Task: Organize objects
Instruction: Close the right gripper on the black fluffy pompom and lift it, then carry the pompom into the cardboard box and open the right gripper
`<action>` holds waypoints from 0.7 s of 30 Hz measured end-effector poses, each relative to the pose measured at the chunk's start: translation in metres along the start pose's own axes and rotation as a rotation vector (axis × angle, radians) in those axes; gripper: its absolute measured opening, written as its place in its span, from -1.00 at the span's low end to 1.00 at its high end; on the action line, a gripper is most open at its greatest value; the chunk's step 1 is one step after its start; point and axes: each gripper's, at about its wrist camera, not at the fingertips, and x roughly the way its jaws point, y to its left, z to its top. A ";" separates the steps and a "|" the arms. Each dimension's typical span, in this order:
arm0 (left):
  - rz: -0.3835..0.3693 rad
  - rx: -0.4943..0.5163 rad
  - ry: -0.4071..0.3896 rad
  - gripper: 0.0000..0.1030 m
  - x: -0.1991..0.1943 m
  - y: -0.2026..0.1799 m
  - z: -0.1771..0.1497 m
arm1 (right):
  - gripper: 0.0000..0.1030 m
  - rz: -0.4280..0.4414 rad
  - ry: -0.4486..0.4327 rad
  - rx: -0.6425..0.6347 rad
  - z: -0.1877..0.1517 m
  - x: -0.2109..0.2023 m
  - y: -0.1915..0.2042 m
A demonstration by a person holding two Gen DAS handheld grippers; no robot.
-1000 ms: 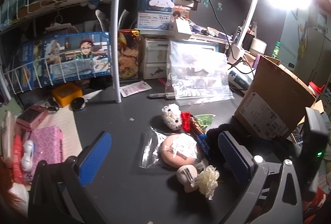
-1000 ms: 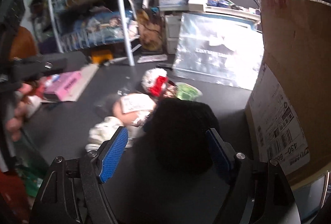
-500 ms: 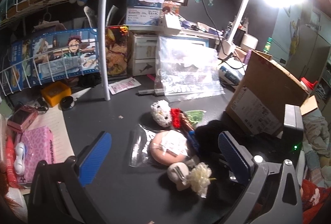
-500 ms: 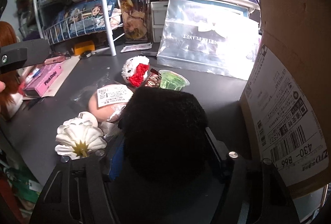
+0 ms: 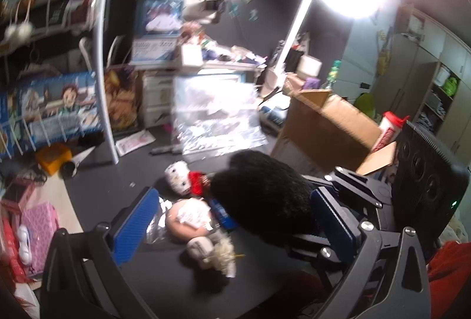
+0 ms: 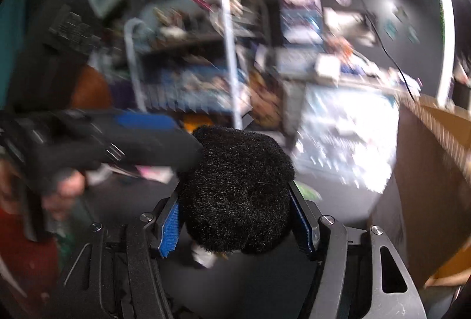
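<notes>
**Trainee:** What is the status of each tool?

**Operator:** My right gripper (image 6: 238,218) is clamped on the black fluffy item (image 6: 235,189); both blue pads press into its sides, and it is lifted clear of the dark desk (image 5: 123,174). My left gripper (image 5: 232,218) stands wide, with nothing between its pads.

**Trainee:** Where does the item sit relative to everything else?

**Operator:** In the left view it hangs above the small toys on the desk: the white plush with the red scarf (image 5: 179,180), the bagged pink round item (image 5: 191,216) and the cream flower piece (image 5: 223,254). The cardboard box (image 5: 326,133) stands open just to its right.

**Trainee:** How do I do this step well?

**Operator:** I judge the box to be the likely destination. Three points:
1. Hold the squeeze steady. The fluff compresses, so I expect the grip to feel soft; do not relax it in transit.
2. Slow the carry. Both views are motion-blurred, which makes the box rim hard to place.
3. Clear the upright flap before lowering, and keep the left tool away from the path, since its finger (image 6: 141,139) is touching or nearly touching the load.
</notes>
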 end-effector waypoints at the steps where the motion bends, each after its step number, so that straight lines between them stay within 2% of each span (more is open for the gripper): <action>1: -0.016 0.005 -0.010 0.97 -0.004 -0.005 0.005 | 0.15 0.010 -0.012 -0.014 0.006 -0.003 0.002; 2: -0.029 0.007 -0.020 0.94 -0.008 -0.010 0.009 | 0.15 0.026 -0.026 -0.031 0.013 -0.009 0.003; 4: -0.055 0.014 -0.032 0.73 -0.013 -0.021 0.022 | 0.15 0.053 -0.044 -0.053 0.027 -0.020 0.002; 6: -0.068 0.032 -0.041 0.61 -0.014 -0.033 0.034 | 0.15 0.065 -0.047 -0.057 0.035 -0.029 -0.004; 10: -0.068 0.075 -0.052 0.35 -0.006 -0.063 0.061 | 0.15 0.052 -0.032 -0.044 0.051 -0.048 -0.035; 16: -0.134 0.113 0.010 0.27 0.045 -0.107 0.103 | 0.15 -0.031 0.013 0.005 0.058 -0.079 -0.093; 21: -0.196 0.116 0.096 0.27 0.102 -0.133 0.128 | 0.15 -0.097 0.130 0.065 0.061 -0.085 -0.147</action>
